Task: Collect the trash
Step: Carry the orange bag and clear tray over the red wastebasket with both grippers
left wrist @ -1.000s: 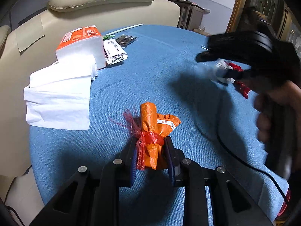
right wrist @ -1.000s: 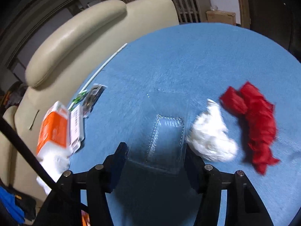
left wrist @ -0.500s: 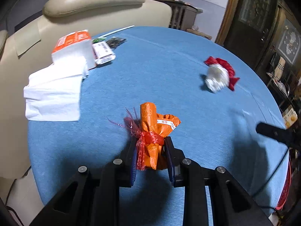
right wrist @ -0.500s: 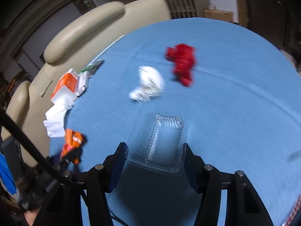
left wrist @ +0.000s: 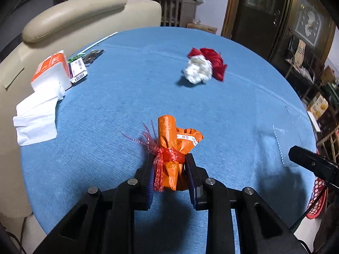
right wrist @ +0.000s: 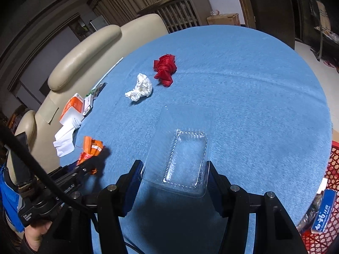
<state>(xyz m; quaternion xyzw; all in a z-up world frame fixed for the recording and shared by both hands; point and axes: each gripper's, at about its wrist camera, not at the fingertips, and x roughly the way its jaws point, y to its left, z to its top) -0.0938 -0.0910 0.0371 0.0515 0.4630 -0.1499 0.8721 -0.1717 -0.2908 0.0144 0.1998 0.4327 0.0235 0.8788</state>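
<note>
Both grippers hold trash above a round blue table.

The blue table fills both views, with a cream armchair at upper left. A red basket shows at the right edge of the right wrist view. At lower centre there, the right gripper is clamped on a clear plastic tray. At lower centre of the left wrist view, the left gripper is closed tight on an orange wrapper bundle tied with red string. An orange tissue pack with loose white tissues lies at left. A crumpled white tissue lies just beside a red wrapper, upper centre.
</note>
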